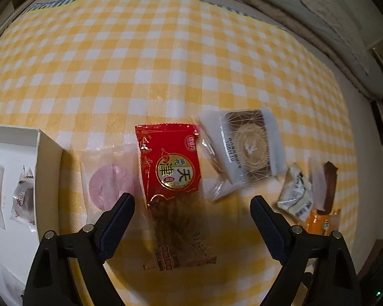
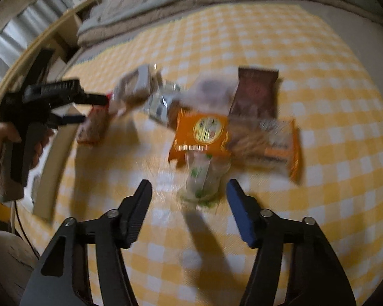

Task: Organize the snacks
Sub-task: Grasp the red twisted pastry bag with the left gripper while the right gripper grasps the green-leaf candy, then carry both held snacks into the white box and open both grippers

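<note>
Over by the white box [image 1: 48, 168], only a few snacks are packed; both jaws spread, red packet [image 1: 171, 163] and others left.

Dim warm light; right view motion-blurred, edges warped.

Yellow-white checked cloth [image 1: 166, 51], red packet [image 1: 169, 158]
</note>
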`<action>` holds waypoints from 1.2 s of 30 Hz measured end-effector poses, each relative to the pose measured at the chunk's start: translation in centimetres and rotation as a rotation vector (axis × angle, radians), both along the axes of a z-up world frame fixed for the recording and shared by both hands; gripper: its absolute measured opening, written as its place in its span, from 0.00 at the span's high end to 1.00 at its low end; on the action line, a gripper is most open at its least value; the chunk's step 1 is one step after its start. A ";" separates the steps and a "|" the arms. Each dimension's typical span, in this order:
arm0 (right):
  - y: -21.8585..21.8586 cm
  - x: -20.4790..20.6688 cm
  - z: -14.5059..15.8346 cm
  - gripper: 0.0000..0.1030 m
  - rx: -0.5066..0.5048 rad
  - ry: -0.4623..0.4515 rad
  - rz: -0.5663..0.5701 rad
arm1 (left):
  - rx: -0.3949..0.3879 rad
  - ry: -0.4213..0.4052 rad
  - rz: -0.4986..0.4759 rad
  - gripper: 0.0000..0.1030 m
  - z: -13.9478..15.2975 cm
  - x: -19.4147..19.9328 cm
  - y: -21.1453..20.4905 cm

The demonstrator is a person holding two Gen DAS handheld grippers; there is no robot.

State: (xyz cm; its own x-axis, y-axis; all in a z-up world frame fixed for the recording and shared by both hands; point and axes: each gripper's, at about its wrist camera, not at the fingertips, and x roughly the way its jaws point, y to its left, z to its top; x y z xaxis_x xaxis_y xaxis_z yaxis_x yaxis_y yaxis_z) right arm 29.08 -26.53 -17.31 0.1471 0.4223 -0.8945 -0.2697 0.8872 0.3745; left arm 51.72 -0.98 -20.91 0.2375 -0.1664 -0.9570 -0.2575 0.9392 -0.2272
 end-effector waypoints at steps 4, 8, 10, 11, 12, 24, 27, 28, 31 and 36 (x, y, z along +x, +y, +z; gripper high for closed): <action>-0.5 0.4 -1.1 0.57 0.001 0.043 -0.081 | 0.009 0.003 0.008 0.18 -0.4 0.1 -0.2; -0.8 0.8 -1.1 0.72 -0.025 0.060 -0.141 | 0.034 0.015 -0.019 0.38 -0.9 0.3 -1.1; -0.7 0.8 -0.8 0.72 -0.037 0.059 -0.142 | 0.053 0.040 -0.027 0.51 -1.5 0.0 -1.2; -0.7 1.0 -0.6 0.72 -0.043 0.059 -0.142 | 0.065 0.044 -0.027 0.51 -1.7 -0.1 -1.2; -0.6 1.0 -0.5 0.72 -0.048 0.060 -0.141 | 0.063 0.039 -0.030 0.52 -1.8 -0.1 -1.2; 0.3 1.2 3.3 0.73 -0.060 -0.012 -0.161 | 0.076 -0.043 -0.057 0.66 2.0 -2.7 -0.2; 0.8 1.3 4.5 0.73 -0.062 -0.041 -0.164 | 0.065 -0.092 -0.073 0.66 4.0 -3.8 -0.1; 1.0 1.4 4.8 0.73 -0.061 -0.049 -0.165 | 0.063 -0.102 -0.078 0.66 4.7 -4.0 -0.1; 1.5 1.5 6.0 0.73 -0.057 -0.076 -0.166 | 0.057 -0.146 -0.101 0.66 6.7 -5.4 -0.1; 2.6 1.4 7.9 0.73 -0.058 -0.125 -0.166 | 0.076 -0.216 -0.137 0.66 10.7 -8.0 0.4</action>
